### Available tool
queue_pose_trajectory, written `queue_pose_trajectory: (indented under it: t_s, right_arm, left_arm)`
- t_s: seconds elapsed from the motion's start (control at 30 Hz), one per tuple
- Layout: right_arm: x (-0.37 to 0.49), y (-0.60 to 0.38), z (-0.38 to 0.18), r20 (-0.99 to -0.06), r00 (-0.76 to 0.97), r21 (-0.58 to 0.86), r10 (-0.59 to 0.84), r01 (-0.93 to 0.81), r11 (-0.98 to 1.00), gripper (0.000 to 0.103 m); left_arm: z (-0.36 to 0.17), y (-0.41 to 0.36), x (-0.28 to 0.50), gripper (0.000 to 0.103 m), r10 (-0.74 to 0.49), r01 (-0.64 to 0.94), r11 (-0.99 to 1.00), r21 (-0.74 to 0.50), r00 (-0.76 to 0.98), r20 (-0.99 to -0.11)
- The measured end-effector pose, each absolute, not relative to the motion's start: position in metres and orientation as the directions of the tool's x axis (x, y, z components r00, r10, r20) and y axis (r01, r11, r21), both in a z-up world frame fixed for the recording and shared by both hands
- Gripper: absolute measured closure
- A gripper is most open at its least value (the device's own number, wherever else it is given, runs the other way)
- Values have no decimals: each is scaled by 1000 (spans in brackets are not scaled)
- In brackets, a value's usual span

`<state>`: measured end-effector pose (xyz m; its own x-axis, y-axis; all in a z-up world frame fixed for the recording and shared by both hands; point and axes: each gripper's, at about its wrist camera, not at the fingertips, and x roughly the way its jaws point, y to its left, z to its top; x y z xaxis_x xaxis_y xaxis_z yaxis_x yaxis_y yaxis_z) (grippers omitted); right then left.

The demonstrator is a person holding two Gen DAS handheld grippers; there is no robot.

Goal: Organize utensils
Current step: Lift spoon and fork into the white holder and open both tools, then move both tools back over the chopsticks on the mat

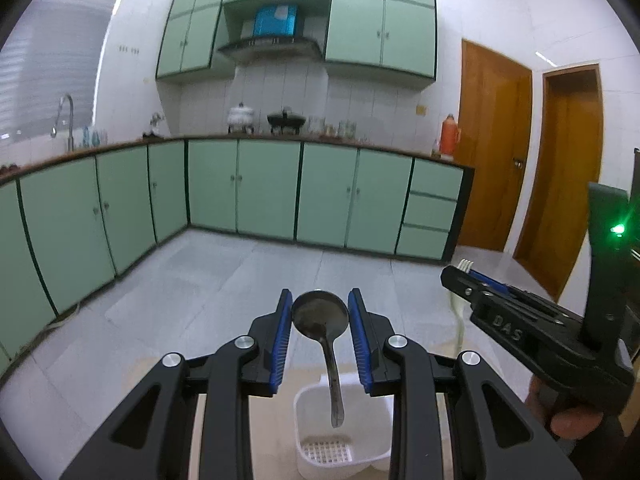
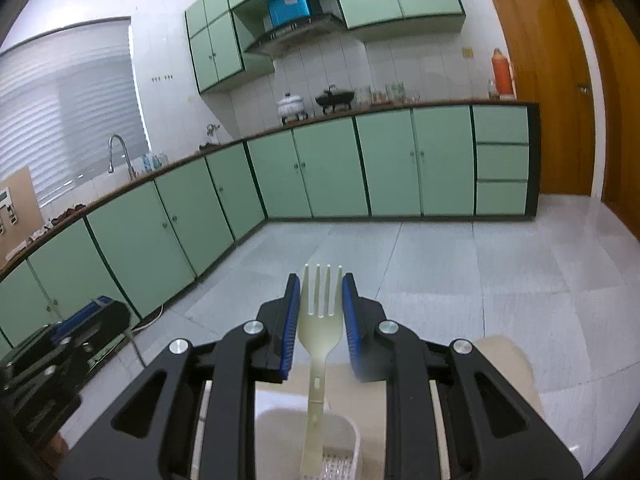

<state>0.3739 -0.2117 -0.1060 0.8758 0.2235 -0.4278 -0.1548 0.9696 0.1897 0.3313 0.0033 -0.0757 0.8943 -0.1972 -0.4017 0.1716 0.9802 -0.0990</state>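
Partly hidden: white basket (image 1: 308,408) below jaws.

Left tool (image 1: 319,310) black frame, blue ribbed pads; right tool (image 2: 321,306) same. Spoon (image 1: 320,314) dark grey metal. Fork (image 2: 320,320) pale cream, translucent. Utensil basket (image 1: 344,432) white, grid-holed bottom. Cabinets (image 1: 264,188) mint green, dark green trim. Counter (image 1: 120,146) brown top. Floor (image 1: 200,280) light grey tile. Doors (image 1: 492,140) orange-brown wood. Thermos (image 1: 449,134) orange-red. Box (image 1: 276,20) above hood bright blue.
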Motion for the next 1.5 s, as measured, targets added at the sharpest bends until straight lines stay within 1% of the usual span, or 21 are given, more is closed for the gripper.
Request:
queue_pose_trajectory:
  t_s: [0.13,0.2,0.23,0.27,0.33,0.37,0.4,0.47,0.53,0.6,0.73,0.83,0.93,1.0,1.17,1.27,1.37,1.5]
  right_arm:
    - [367,-214,-119,-459,855,205,243,-164,965,80]
    - [359,-214,-121,-460,853,212,247,-165,963,78]
    - [357,-216,-120,-461,852,218,249,-164,962,75]
    - [354,-217,-120,-459,853,219,248,-162,962,74]
    - [347,-219,-115,-449,859,221,244,-158,962,70]
    - [343,-220,-113,-445,862,220,242,-157,963,69]
    - [339,-221,-110,-441,865,219,240,-156,963,66]
    - [325,-225,-105,-432,873,210,226,-146,967,59]
    - [306,-231,-102,-426,881,205,207,-130,970,50]
    - [285,-236,-106,-435,878,204,197,-118,972,47]
    - [235,-243,-120,-451,878,175,160,-88,981,35]
    - [190,-243,-141,-481,864,154,148,-83,985,33]
    - [150,-241,-166,-532,837,134,131,-69,989,32]
    - [125,-237,-182,-557,822,114,118,-65,991,32]
    - [89,-226,-214,-605,787,105,120,-70,992,33]
    - [77,-217,-231,-634,763,95,124,-82,992,37]
    - [69,-208,-245,-670,731,79,127,-100,992,43]
    - [63,-203,-255,-690,711,69,133,-118,991,44]
  left_arm:
    - [-95,8,328,74,-201,166,979,-116,874,-443]
    - [-96,11,324,70,-200,161,979,-124,874,-443]
    - [-95,14,322,66,-198,156,979,-131,875,-442]
    - [-93,15,320,64,-195,152,980,-131,877,-439]
    - [-89,15,313,61,-191,150,980,-128,882,-432]
    - [-87,16,310,58,-187,148,981,-123,884,-429]
    - [-85,16,307,56,-182,145,983,-116,886,-426]
    - [-80,15,294,48,-172,144,985,-99,893,-415]
    - [-77,16,280,43,-159,135,987,-86,897,-412]
    - [-77,18,265,41,-160,133,987,-92,895,-416]
    - [-94,21,221,34,-166,130,986,-109,873,-458]
    - [-119,20,186,29,-179,144,984,-108,836,-518]
    - [-149,15,150,29,-175,149,984,-93,793,-584]
    - [-166,12,134,29,-162,146,986,-77,774,-611]
    - [-193,11,111,29,-155,139,987,-77,740,-654]
    - [-208,10,102,29,-144,126,989,-76,724,-674]
    - [-219,9,96,29,-144,122,989,-82,706,-693]
    - [-225,9,90,29,-153,129,988,-88,691,-706]
